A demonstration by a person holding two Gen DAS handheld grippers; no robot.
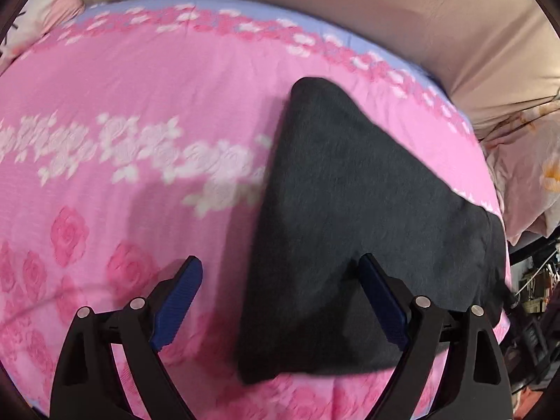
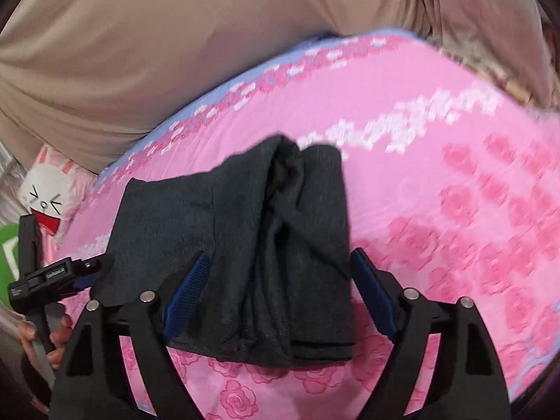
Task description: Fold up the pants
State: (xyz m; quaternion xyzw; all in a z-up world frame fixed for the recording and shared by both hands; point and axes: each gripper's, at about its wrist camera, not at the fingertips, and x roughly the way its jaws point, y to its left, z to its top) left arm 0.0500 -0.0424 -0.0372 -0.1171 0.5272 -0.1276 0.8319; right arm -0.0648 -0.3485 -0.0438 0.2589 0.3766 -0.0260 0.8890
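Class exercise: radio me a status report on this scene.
Both hand-held grippers open, holding nothing. Dark pants folded on pink bedspread. Nothing in the way.

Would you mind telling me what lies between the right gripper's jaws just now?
The folded dark pants lie on the pink bedspread between the open jaws, untouched by either, in the right wrist view.

In the left wrist view, the pink rose-printed bedspread [image 1: 140, 98] lies bare across the left and centre. The folded dark grey fabric pants [image 1: 350, 210] fill the lower right. A beige cloth-covered bolster [image 1: 420, 17] walls off the top, with a crumpled peach floral pillow [image 1: 525, 175] at the right edge.
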